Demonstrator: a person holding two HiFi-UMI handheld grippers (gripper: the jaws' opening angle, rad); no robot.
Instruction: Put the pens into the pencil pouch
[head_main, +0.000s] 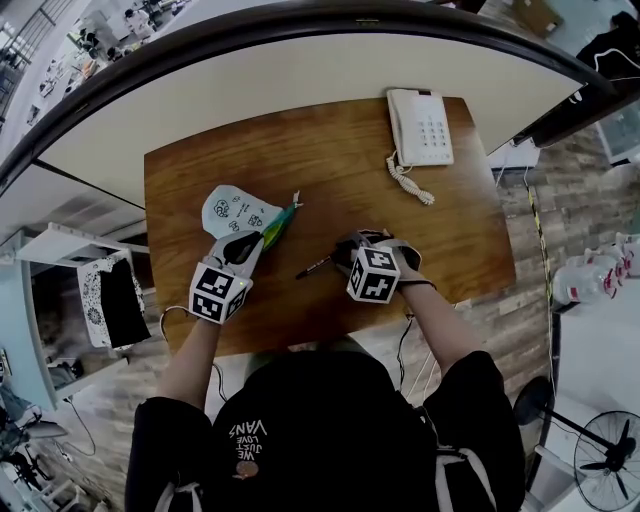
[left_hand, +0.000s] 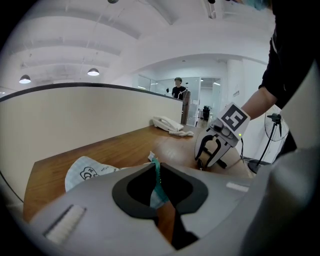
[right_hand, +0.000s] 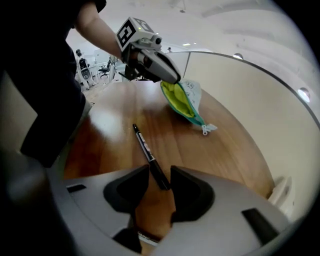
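Note:
A black pen lies on the wooden table. My right gripper points steeply down at it. In the right gripper view the pen runs away from me and its near end lies between the jaws; my right gripper is open, with a gap beside the pen. The white printed pencil pouch lies to the left, its mouth gaping yellow-green. My left gripper is shut on its teal zipper edge and holds it up.
A white desk phone with a coiled cord stands at the table's far right. A curved partition wall closes off the far edge. The pouch's zipper pull trails on the wood. The person's arms and body are at the near edge.

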